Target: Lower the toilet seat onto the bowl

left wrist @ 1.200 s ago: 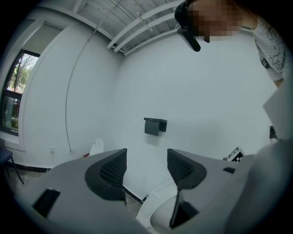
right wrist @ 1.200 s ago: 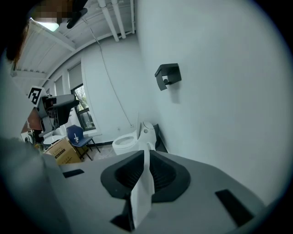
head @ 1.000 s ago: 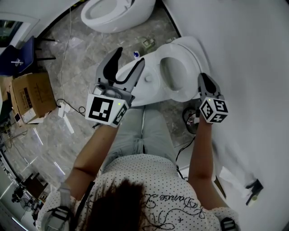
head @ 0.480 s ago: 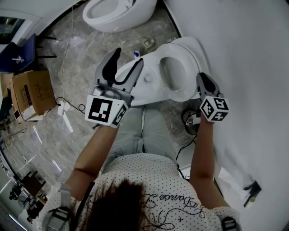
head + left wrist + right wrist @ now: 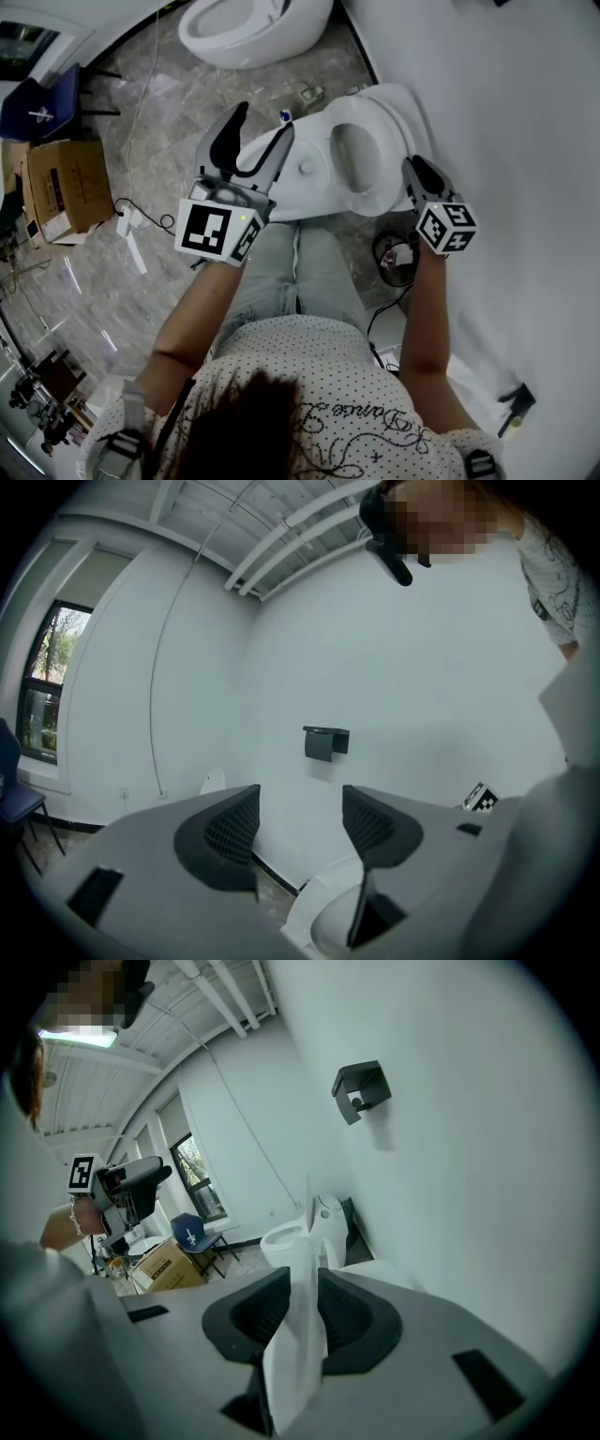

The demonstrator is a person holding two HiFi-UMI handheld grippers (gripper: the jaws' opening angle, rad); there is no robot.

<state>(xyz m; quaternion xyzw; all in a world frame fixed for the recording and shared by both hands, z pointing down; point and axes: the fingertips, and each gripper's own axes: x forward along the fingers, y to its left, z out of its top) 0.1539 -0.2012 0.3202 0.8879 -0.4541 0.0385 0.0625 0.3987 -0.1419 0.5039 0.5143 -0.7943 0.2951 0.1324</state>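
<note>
A white wall (image 5: 506,112) runs down the right of a room with a grey marbled floor (image 5: 169,94). The toilet (image 5: 295,183) stands against that wall. Its toilet seat (image 5: 386,161) is raised on edge on the wall side of the bowl and is not lowered. The right gripper (image 5: 414,167) is at the seat's near right edge. Its narrow jaws have just been opening, yet the thin white seat (image 5: 298,1335) fills the gap between them, with the pads against both faces. The left gripper (image 5: 262,127) hovers over the bowl's left side, jaws wide apart and holding nothing. A second toilet (image 5: 248,28) stands farther off, and a cardboard box (image 5: 61,187) sits at the far left.
</note>
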